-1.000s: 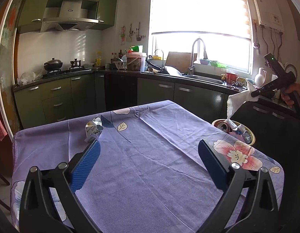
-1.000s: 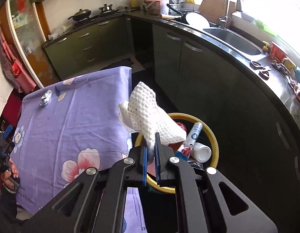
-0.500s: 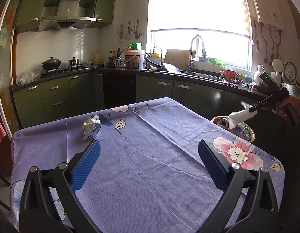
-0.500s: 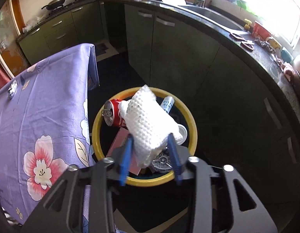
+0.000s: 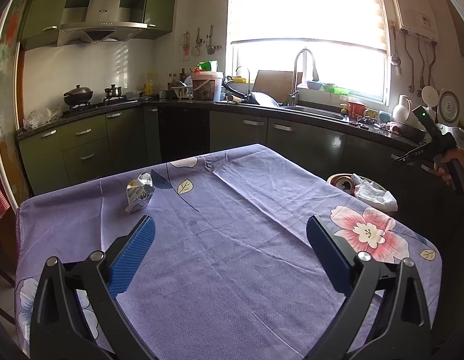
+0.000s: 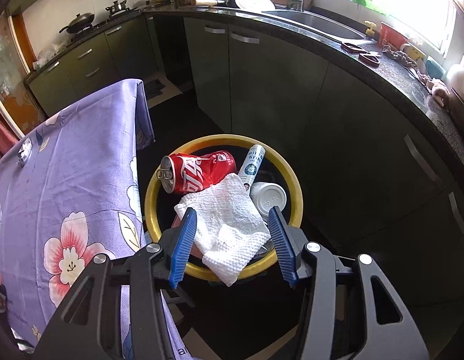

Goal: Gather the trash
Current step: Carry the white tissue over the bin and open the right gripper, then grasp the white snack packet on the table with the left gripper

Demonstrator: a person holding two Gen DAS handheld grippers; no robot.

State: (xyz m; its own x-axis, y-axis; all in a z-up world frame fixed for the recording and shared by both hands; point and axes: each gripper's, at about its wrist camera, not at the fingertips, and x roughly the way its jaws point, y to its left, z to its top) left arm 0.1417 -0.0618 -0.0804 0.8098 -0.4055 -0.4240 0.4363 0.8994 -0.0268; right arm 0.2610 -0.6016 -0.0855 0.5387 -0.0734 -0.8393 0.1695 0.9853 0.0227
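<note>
My right gripper [image 6: 232, 213] is open above the yellow-rimmed trash bin [image 6: 292, 174] beside the table. A white paper towel [image 6: 228, 219] lies loose in the bin and drapes over its near rim, touching neither blue pad. Under it are a red soda can [image 6: 198, 171], a white bottle [image 6: 253, 165] and a white cup [image 6: 268, 198]. My left gripper [image 5: 230, 222] hovers open and empty over the purple flowered tablecloth [image 5: 232, 255]. A crumpled white carton [image 5: 139, 191] sits on the cloth ahead of its left finger.
The bin [image 5: 334, 178] stands past the table's right edge, where a hand [image 5: 454, 159] holds the right gripper. Dark green cabinets [image 6: 262, 90] and a cluttered black counter [image 6: 397, 84] curve behind the bin. Dark floor separates table and cabinets.
The right gripper came down over the bin and its jaws opened. The paper towel left its grip and now lies in the bin. The left gripper stayed still.
</note>
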